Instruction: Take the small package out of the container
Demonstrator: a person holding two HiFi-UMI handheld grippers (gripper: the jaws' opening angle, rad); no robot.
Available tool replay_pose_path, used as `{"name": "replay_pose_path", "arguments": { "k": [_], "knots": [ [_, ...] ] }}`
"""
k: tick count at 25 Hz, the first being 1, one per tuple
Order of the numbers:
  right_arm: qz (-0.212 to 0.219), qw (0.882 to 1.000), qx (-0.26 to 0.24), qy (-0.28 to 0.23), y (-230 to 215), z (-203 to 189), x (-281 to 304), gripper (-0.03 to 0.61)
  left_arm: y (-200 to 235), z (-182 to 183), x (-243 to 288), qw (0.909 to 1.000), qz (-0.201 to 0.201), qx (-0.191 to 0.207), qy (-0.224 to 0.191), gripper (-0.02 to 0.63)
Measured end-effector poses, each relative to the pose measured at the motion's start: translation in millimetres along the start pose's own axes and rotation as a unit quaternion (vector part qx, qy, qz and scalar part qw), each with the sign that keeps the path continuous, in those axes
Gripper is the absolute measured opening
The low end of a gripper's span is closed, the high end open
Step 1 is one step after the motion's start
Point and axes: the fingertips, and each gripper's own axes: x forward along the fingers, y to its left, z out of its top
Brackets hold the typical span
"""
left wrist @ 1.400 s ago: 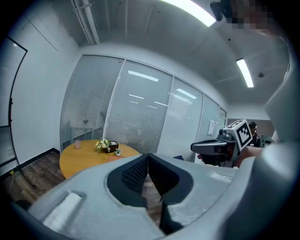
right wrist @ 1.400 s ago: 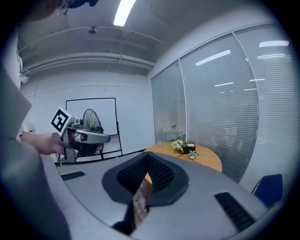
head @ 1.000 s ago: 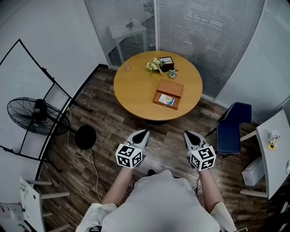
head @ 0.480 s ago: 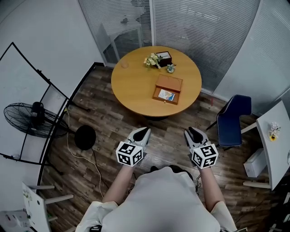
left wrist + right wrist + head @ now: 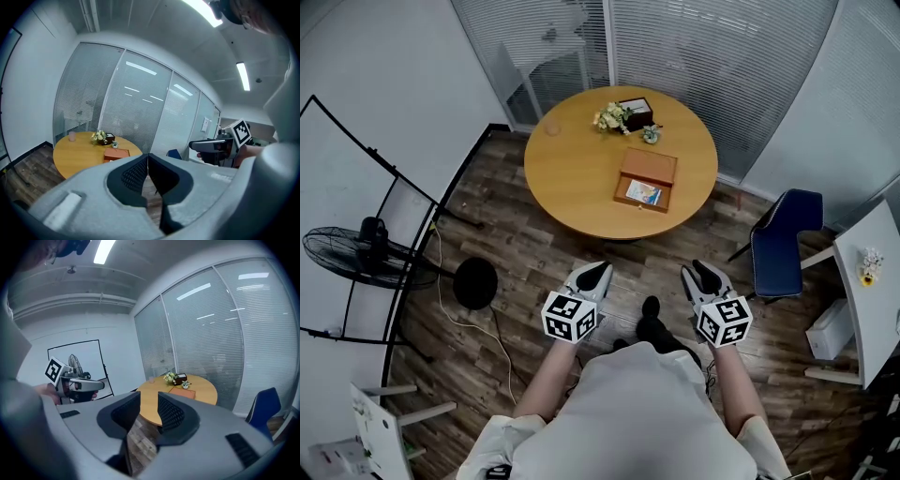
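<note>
Person standing on the wood floor (image 5: 516, 272), well apart from the round table (image 5: 558, 187), a gripper in each hand at about waist height. Both grippers point toward the table and neither touches anything.

The left gripper (image 5: 598, 272) has its jaws pressed together; its own view shows the two dark pads meeting in a thin seam with nothing caught in it. The right gripper (image 5: 701, 270) has its jaws apart and opening, a clear gap between the pads, through which only floorboards and the table edge show. Nothing sits between them.

On the table lies a wooden box (image 5: 649, 169), open, to the right of the tabletop's middle. The package (image 5: 641, 193) lies inside it, in the half nearer the person: small and flat, blue and pale in colour. Its print is too small to read.

Along the far edge of the table stand a bunch of flowers (image 5: 610, 117), a dark case (image 5: 636, 108) touching or just beside them, a tiny ornament (image 5: 650, 135) near the box, and a pinkish cup (image 5: 551, 127) off to the left.

A blue chair (image 5: 778, 253) stands right of the table, and a fan (image 5: 356, 258) left of the person.
</note>
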Motion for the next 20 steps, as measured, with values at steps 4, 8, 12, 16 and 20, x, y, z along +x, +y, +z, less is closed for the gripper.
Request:
{"name": "replay_pose_path", "arguments": {
  "k": [4,8,12,16,20],
  "knots": [
    [0.002,1.000,0.006,0.016,-25.7,-6.2,24.9,0.101,9.6,4.7,27.9,1.0000,0.002,-0.003,0.003,0.020],
    [0.013,0.999,0.006,0.028,-50.7,2.2,61.4,0.101,29.6,19.1,59.9,0.9999,0.012,-0.008,0.007,0.020],
    [0.029,0.999,0.001,0.039,-77.6,15.3,100.7,0.103,54.3,32.5,96.7,0.9996,0.024,-0.013,0.012,0.020],
    [0.047,0.998,-0.002,0.049,-107.8,23.2,132.5,0.109,70.5,39.0,133.6,0.9988,0.038,-0.021,0.020,0.020],
    [0.068,0.996,-0.004,0.059,-132.5,29.5,159.2,0.118,81.1,44.6,162.0,0.9979,0.053,-0.027,0.026,0.020]
  ]
}}
